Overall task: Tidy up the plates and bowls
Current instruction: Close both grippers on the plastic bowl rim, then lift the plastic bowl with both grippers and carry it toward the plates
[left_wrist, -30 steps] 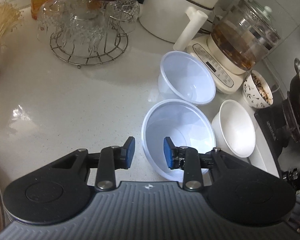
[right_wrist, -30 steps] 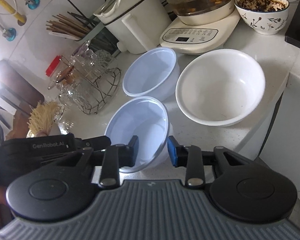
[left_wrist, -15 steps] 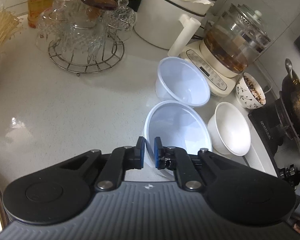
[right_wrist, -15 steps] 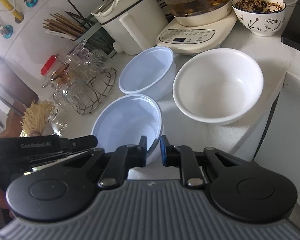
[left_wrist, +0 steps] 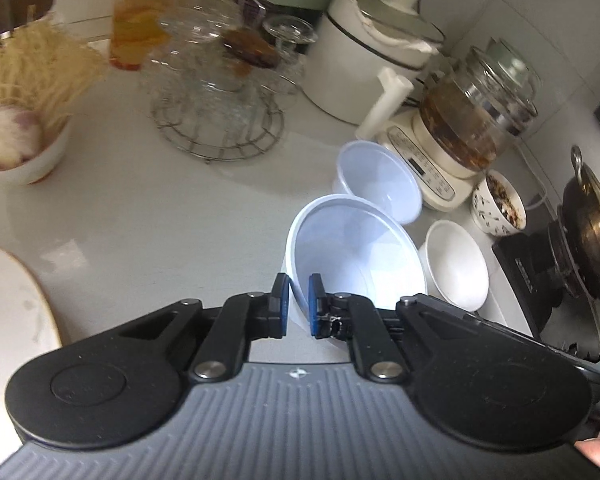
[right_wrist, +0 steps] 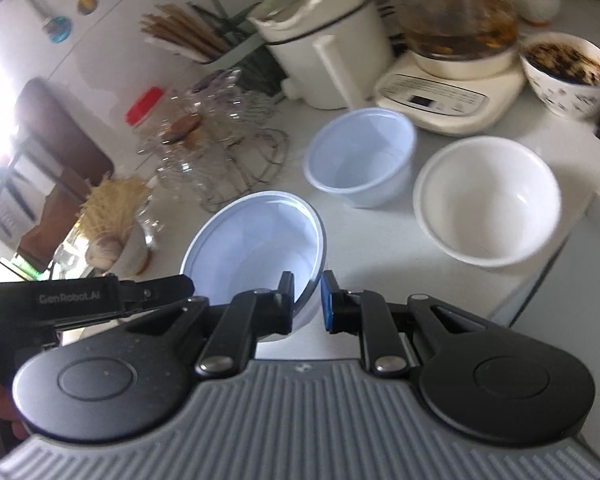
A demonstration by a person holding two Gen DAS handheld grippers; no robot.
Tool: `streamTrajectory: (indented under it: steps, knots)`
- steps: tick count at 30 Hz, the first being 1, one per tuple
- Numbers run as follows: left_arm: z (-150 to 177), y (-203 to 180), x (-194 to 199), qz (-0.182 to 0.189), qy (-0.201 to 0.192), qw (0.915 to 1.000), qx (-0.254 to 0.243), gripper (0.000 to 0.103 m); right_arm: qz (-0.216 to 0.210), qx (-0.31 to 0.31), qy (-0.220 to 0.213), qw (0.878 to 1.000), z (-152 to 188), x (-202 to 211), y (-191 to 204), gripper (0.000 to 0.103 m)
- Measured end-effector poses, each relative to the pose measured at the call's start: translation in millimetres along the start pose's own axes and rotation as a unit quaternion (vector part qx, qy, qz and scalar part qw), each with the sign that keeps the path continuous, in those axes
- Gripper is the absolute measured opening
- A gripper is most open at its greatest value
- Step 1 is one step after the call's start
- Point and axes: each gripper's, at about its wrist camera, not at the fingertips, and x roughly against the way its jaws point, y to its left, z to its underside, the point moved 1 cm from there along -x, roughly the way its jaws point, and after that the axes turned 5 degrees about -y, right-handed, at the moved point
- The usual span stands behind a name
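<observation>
A pale blue plastic bowl [left_wrist: 356, 252] hangs tilted above the white counter, held at two sides. My left gripper [left_wrist: 298, 306] is shut on its near rim, and my right gripper [right_wrist: 306, 300] is shut on the opposite rim of the same bowl [right_wrist: 256, 240]. The left gripper's black body [right_wrist: 100, 300] shows at the left of the right wrist view. A second pale blue bowl [left_wrist: 380, 180] [right_wrist: 360, 160] stands on the counter behind it. A white ceramic bowl [left_wrist: 456, 264] [right_wrist: 488, 200] stands to its right.
A wire rack of glass cups [left_wrist: 220, 112] stands at the back, with a white cooker [left_wrist: 372, 56], a glass kettle on its base [left_wrist: 464, 120] and a patterned bowl of dark food [left_wrist: 500, 208]. A wok [left_wrist: 592, 236] sits on the stove at right. A white plate's edge [left_wrist: 16, 312] shows at left.
Both grippers closed onto the near blue bowl's rim from opposite sides, then lifted it off the counter; it now hangs tilted.
</observation>
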Motion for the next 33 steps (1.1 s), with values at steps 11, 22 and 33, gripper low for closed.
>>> streamTrajectory:
  steps: [11,22,33]
  knots:
    - [12.2,48.9,26.9,-0.037,-0.011,0.9979,0.052,0.012,-0.041,0.052,0.039,0.997,8.1,-25.0,38.4,0.017]
    - [19.4,83.3,14.1,-0.056,-0.018,0.9962,0.063,0.012,-0.046,0.078,0.064,0.994,25.0,-64.5,54.3,0.017]
    - [17.8,93.2,-8.7,-0.063,-0.011,0.9965,0.054,0.012,-0.038,0.086,0.067,0.993,30.7,-83.1,54.7,0.017]
